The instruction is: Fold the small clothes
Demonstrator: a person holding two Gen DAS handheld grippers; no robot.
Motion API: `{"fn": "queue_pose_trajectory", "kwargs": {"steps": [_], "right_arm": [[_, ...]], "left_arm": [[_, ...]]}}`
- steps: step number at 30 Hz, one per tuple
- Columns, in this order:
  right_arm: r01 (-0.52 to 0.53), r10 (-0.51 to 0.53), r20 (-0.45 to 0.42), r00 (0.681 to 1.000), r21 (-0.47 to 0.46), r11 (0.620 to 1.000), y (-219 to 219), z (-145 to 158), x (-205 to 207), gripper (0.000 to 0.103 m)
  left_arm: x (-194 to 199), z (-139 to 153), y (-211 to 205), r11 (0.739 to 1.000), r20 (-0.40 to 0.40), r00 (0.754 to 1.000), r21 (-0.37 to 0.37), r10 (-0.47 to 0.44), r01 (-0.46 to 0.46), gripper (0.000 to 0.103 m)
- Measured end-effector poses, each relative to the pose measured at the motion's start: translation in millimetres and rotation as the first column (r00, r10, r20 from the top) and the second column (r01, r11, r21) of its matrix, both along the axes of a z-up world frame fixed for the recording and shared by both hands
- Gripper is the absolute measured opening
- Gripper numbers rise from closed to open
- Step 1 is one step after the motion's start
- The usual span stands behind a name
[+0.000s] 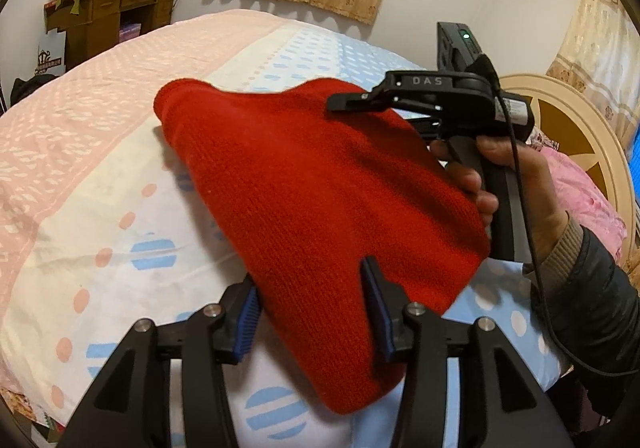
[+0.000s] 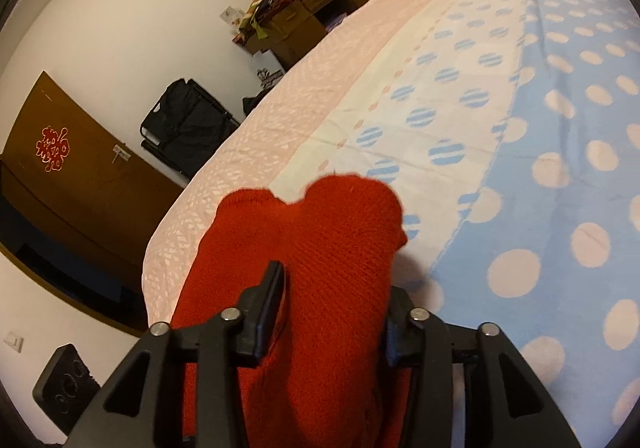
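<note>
A red knit garment [image 1: 320,187], folded over, hangs just above the bed sheet [image 1: 100,167] between both grippers. My left gripper [image 1: 312,288] has the near end of the garment between its blue pads [image 1: 248,316]; the jaws stand apart and the knit sits loosely in the gap. In the same view the right gripper [image 1: 372,113], held by a person's hand [image 1: 512,175], reaches the far right edge of the garment. In the right wrist view the red garment [image 2: 340,224] fills the gap of my right gripper [image 2: 334,284] and spills over its right finger; the jaws stand apart.
The bed carries a pink, white and blue dotted sheet [image 2: 520,127]. A round headboard [image 1: 560,119] and pink bedding [image 1: 580,187] are at the right. A cluttered brown desk [image 1: 108,7] stands by the far wall. A black folded frame [image 2: 188,127], a brown door [image 2: 80,175] and a speaker [image 2: 64,384] are beside the bed.
</note>
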State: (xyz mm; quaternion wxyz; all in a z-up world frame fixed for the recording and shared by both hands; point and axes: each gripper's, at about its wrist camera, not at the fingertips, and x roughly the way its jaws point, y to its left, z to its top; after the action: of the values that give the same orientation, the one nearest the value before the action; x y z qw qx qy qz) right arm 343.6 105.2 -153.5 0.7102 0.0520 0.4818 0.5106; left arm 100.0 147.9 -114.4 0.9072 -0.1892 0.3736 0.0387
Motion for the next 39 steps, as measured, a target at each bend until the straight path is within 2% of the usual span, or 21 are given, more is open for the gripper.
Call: {"fn": "queue_pose_trajectory", "kwargs": {"steps": [2,4,7,9,10,12,14,16,18,20,24,26,32,36,39], "right_arm": [[0.024,-0.024,0.020,1.000,0.013,1.000,-7.7,7.8,0.0,0.055],[0.040,-0.041,0.049,0.998,0.028,0.999,-18.2,18.0,-3.8,0.055],[0.023,-0.030,0.095,0.995,0.072,0.997,-36.3,38.9,-21.9,0.055],[-0.039,0.027,0.115,0.993,0.106,0.994,-44.5,51.0,-42.5,0.055],[-0.079,0.065,0.117,0.991,0.113,0.990,-45.4,53.4,-52.8,0.055],[-0.155,0.145,0.095,0.985,0.099,0.983,-43.4,48.1,-71.5,0.055],[-0.156,0.154,0.087,0.984,0.014,0.988,-41.1,32.3,-80.2,0.055],[-0.125,0.129,0.060,0.990,-0.075,0.989,-41.5,5.9,-77.1,0.055],[-0.097,0.098,0.036,0.995,-0.028,0.995,-49.6,-0.2,-70.7,0.055],[-0.077,0.077,0.025,0.997,0.001,0.997,-55.7,6.1,-69.1,0.055],[0.030,-0.024,0.179,0.984,-0.030,0.999,-68.1,33.4,-87.6,0.056],[0.075,-0.063,0.231,0.971,-0.046,0.996,-72.5,43.0,-97.9,0.060],[0.204,-0.155,0.426,0.891,-0.072,0.976,-82.8,70.6,-136.9,0.070],[0.223,-0.170,0.488,0.856,-0.051,0.974,-93.5,85.5,-157.9,0.071],[0.235,-0.180,0.508,0.842,-0.045,0.971,-93.9,90.3,-165.0,0.072]], "left_arm": [[-1.8,5.0,1.4,1.000,0.001,1.000,-0.013,0.002,-0.002,0.050],[-5.2,13.9,3.8,1.000,0.019,1.000,-0.011,0.004,-0.004,0.052],[-12.4,28.9,9.5,0.999,0.078,0.996,0.021,0.038,-0.039,0.060],[-14.0,34.4,11.3,0.996,0.106,0.993,0.056,0.059,-0.065,0.075],[-12.3,33.7,12.1,0.994,0.105,0.992,0.076,0.070,-0.078,0.076],[-4.9,23.9,15.9,0.988,0.072,0.993,0.114,0.096,-0.104,0.076],[3.6,2.7,23.1,0.977,-0.002,0.989,0.153,0.150,-0.148,0.079],[-0.3,-10.4,26.2,0.978,-0.009,0.987,0.138,0.158,-0.155,0.081],[-7.4,-13.4,27.4,0.983,0.002,0.987,0.093,0.159,-0.159,0.082],[-11.9,-11.0,25.4,0.983,0.011,0.987,0.098,0.158,-0.158,0.082],[-19.1,1.4,22.5,0.977,0.020,0.986,0.131,0.165,-0.166,0.088],[-23.2,7.9,22.0,0.975,0.030,0.985,0.139,0.171,-0.174,0.088],[-26.1,27.9,17.2,0.966,0.097,0.978,0.168,0.182,-0.196,0.097],[-26.9,40.0,11.8,0.967,0.137,0.978,0.182,0.156,-0.179,0.098],[-30.6,45.0,10.2,0.969,0.155,0.978,0.181,0.142,-0.170,0.098]]}}
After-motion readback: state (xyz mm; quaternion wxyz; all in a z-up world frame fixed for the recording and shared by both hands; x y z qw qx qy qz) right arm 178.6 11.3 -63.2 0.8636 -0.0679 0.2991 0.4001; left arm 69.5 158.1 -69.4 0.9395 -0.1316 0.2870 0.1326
